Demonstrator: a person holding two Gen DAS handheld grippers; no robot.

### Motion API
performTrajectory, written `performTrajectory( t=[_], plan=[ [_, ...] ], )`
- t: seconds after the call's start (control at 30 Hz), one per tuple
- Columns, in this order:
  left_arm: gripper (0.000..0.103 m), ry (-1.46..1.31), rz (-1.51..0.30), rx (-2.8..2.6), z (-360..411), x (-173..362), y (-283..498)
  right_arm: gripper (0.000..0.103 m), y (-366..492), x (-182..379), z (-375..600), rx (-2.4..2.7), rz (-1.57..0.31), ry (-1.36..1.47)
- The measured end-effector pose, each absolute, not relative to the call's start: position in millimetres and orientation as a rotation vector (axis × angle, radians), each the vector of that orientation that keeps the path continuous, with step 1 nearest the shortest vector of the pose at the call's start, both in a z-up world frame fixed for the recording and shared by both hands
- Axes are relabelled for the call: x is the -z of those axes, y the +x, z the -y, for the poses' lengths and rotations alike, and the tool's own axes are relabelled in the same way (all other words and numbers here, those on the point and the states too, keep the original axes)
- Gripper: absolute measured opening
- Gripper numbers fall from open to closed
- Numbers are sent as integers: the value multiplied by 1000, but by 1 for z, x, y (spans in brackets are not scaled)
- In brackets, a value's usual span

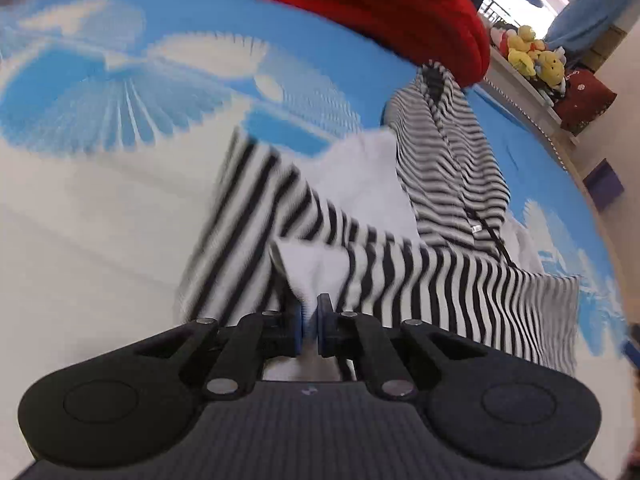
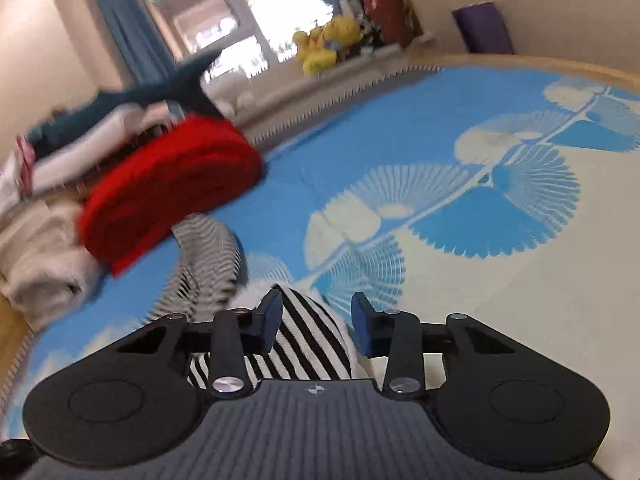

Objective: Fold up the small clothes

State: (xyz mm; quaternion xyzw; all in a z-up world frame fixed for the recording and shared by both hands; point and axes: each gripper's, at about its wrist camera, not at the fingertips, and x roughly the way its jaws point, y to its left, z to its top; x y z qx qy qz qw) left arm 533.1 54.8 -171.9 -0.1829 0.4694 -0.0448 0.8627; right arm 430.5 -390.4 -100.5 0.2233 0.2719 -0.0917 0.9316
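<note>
Both grippers at striped garment [image 1: 400,264] on blue bedspread [image 1: 200,12].
Left gripper [image 1: 309,322] pinches its white edge; right gripper [image 2: 316,322] half-open, straddling a striped fold, pads not pressing.

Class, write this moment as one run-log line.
step: grasping to fold | left gripper: shut on striped garment | right gripper: open, astride garment, pads not pressing | surface: blue-and-white bedspread

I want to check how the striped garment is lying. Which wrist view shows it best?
The left wrist view: the striped garment spreads across the bedspread. The right wrist view shows only a bunched part between the right gripper fingers and a blurred piece beyond.
</note>
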Motion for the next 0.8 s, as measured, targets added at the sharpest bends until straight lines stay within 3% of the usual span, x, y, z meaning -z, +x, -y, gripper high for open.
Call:
performTrajectory(
  t=[0.03,0.07,0.13,0.23,0.37,0.47,0.7,0.8],
  plan=[
    [26,-346,-969,109,-49,169,532,39,443,106,388,183,-575,424],
    [50,-295,-950,128,-41,165,530,39,452,109,385,177,-589,399],
    [70,-238,-918,143,-27,157,521,39,472,118,379,160,-609,354],
    [84,-207,-900,160,-19,160,518,40,495,136,366,118,-603,318],
    [85,-173,-917,146,-18,165,518,40,523,172,350,310,-664,135],
    [85,-125,-933,91,-22,171,521,42,525,192,377,439,-654,254],
    [94,-41,-869,60,-24,159,515,46,498,140,396,433,-640,404],
    [94,-43,-874,86,-18,153,512,59,433,94,406,418,-574,440]
  ],
)
